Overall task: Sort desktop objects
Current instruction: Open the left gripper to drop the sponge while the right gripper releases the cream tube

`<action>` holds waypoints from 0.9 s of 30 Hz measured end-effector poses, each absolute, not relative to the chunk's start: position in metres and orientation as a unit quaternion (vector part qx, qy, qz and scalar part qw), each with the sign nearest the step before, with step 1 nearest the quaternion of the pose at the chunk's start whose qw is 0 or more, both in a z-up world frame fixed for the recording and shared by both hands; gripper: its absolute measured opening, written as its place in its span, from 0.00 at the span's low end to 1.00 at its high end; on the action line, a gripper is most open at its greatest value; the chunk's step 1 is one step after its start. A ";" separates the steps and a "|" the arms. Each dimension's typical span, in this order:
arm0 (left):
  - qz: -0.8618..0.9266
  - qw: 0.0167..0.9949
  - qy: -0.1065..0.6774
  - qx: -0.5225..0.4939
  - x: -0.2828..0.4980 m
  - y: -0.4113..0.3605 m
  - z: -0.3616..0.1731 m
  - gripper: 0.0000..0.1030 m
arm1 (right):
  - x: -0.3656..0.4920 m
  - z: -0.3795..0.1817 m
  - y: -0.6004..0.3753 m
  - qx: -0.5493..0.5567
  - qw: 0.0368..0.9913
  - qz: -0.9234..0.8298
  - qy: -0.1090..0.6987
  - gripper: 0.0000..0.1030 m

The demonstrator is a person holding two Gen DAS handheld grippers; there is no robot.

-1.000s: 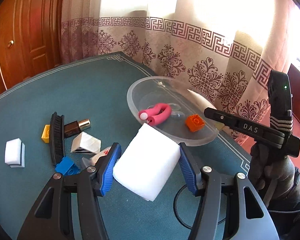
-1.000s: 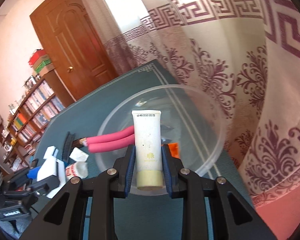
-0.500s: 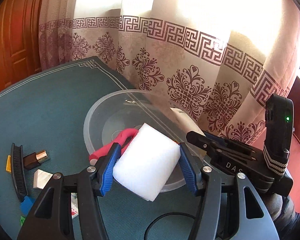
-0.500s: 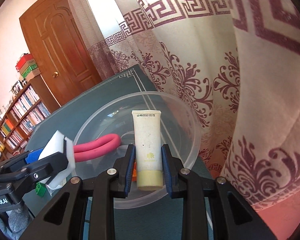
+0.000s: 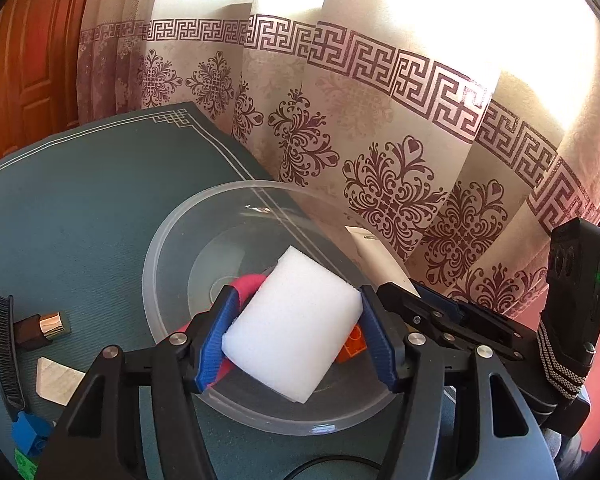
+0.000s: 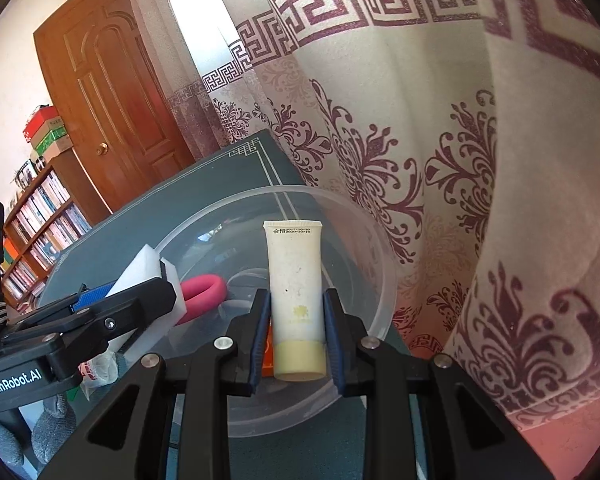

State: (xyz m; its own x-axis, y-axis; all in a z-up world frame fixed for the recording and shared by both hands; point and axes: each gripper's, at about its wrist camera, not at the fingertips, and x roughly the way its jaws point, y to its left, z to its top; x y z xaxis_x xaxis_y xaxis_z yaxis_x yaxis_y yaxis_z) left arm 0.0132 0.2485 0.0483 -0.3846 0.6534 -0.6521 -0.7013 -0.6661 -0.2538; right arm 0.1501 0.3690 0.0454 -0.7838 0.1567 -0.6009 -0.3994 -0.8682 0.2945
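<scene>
My left tongs [image 5: 294,334] hang over the clear bowl [image 5: 168,232] with the white sponge [image 5: 292,326] between them; their jaws have just been opening, and I can't quite tell whether the blue pads still press on the sponge, though it sits tilted in the gap and looks to be touching both. My right tongs [image 6: 296,338] are clenched on the cream tube [image 6: 296,280], which stands upright over the near part of the bowl, cap end down. Inside the bowl lie a pink curved thing [image 6: 204,292] and an orange block [image 5: 354,344]. On the green table [image 5: 80,200] to the left of the bowl are a black comb [image 5: 2,352], a small brown bottle with a shiny cap [image 5: 40,326] and a blue block [image 5: 30,432]. A patterned curtain [image 5: 380,140] hangs just behind the table.
</scene>
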 end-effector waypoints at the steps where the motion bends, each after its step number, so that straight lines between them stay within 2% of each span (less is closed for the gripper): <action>1: 0.832 0.407 0.028 -0.376 0.012 0.248 0.048 0.64 | 0.150 0.045 0.369 -0.292 0.153 0.921 0.206 0.29; 4: 0.832 0.405 0.014 -0.380 0.010 0.246 0.046 0.70 | 0.148 0.044 0.369 -0.290 0.158 0.921 0.206 0.29; 9: 0.820 0.410 -0.010 -0.400 0.005 0.245 0.042 0.71 | 0.149 0.045 0.372 -0.281 0.165 0.922 0.210 0.29; 15: 0.821 0.413 -0.025 -0.394 0.009 0.240 0.048 0.72 | 0.149 0.045 0.373 -0.280 0.168 0.921 0.213 0.35; 19: 0.817 0.421 -0.044 -0.392 0.008 0.238 0.052 0.82 | 0.148 0.045 0.374 -0.281 0.169 0.919 0.218 0.37; 27: 0.818 0.420 -0.044 -0.390 0.011 0.231 0.057 0.82 | 0.148 0.044 0.372 -0.283 0.165 0.919 0.219 0.41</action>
State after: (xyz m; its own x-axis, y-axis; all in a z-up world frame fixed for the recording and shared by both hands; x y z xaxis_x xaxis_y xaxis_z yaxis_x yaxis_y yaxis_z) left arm 0.0114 0.2306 0.0571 -0.3426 0.7226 -0.6004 -0.6533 -0.6425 -0.4005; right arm 0.1476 0.3717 0.0444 -0.7853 0.1801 -0.5924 -0.4279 -0.8493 0.3090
